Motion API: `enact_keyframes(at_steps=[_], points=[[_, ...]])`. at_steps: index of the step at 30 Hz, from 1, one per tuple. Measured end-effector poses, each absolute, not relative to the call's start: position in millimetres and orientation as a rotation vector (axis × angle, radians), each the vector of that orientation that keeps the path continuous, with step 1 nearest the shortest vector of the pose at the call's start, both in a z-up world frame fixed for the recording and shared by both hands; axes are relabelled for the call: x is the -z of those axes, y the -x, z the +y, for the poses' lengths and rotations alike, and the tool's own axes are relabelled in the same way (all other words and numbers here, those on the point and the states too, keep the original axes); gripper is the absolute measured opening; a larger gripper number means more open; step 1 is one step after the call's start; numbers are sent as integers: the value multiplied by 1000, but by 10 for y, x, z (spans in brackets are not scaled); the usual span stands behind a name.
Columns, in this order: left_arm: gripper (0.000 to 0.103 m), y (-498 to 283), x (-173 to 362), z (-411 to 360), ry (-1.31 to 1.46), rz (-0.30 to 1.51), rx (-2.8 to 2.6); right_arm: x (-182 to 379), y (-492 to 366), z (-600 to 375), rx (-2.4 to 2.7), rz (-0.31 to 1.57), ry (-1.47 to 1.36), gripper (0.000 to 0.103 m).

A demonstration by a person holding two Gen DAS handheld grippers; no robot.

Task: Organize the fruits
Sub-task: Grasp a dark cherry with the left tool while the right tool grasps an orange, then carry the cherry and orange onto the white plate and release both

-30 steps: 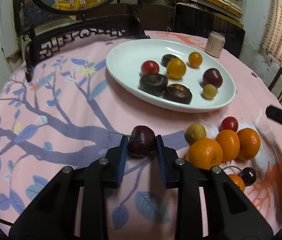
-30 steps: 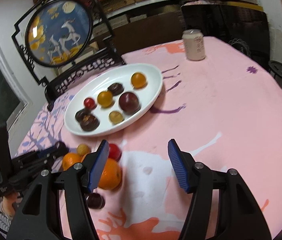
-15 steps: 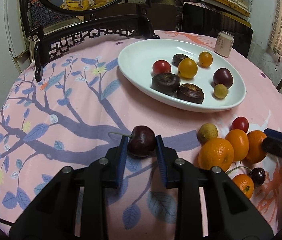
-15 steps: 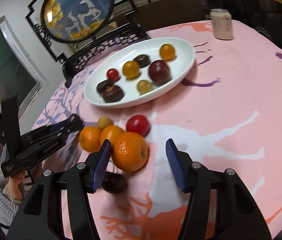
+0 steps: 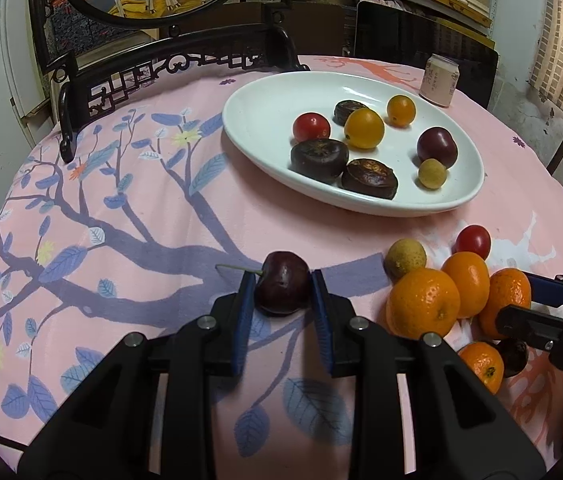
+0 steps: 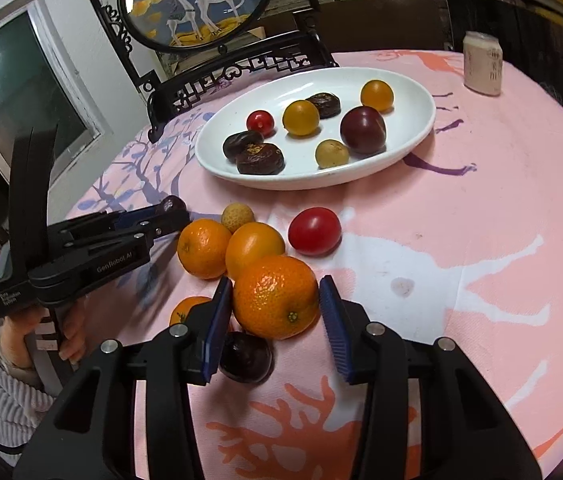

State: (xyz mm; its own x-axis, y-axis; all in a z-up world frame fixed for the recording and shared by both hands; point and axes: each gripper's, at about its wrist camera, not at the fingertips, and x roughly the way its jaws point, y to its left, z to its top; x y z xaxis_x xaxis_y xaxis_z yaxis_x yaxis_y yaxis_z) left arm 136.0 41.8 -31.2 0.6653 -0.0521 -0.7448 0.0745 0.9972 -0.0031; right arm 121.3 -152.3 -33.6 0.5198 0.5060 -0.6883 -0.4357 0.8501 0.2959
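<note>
Pink cloth (image 5: 161,216), printed with a blue branch and leaves, covers the round table. Left gripper (image 5: 282,292) pinches a dark cherry (image 5: 282,289) between its blue pads, stem pointing left, near the table's front edge; whether the cherry touches the cloth I cannot tell. Right gripper (image 6: 273,312) is spread, its pads either side of a large orange (image 6: 276,302) lying on the cloth, neither pad clearly touching.

Loose fruit around that orange, right-wrist view: a second dark cherry (image 6: 246,356) just under the left pad, a small orange (image 6: 187,310) partly hidden, two more oranges (image 6: 254,246) side by side, a pale yellow round fruit (image 6: 236,218) behind them, a red tomato (image 6: 314,230) slightly apart.

Farther back, a white oval plate (image 6: 413,128) holds three dark flat-topped fruits, a red tomato, two yellow-orange tomatoes, a plum (image 6: 362,129) and one pale yellow fruit.

Pale can (image 6: 482,65) stands upright toward the far right edge. Black carved chair (image 5: 169,64) at the far edge; a round framed deer picture (image 6: 195,0) stands behind it. Shelves of stacked goods line the back wall.
</note>
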Motion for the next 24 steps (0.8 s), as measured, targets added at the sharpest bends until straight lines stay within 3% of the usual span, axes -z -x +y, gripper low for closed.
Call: enact_keyframes(at_steps=[13,24], points=[[28,-1261,40,317,-39,743,68,132,-1263,-1883,-495,763,-201,44],[28,-1995,-393,-108,-52,693,106,-315,-1914,-2023,-416,694,-293,44]])
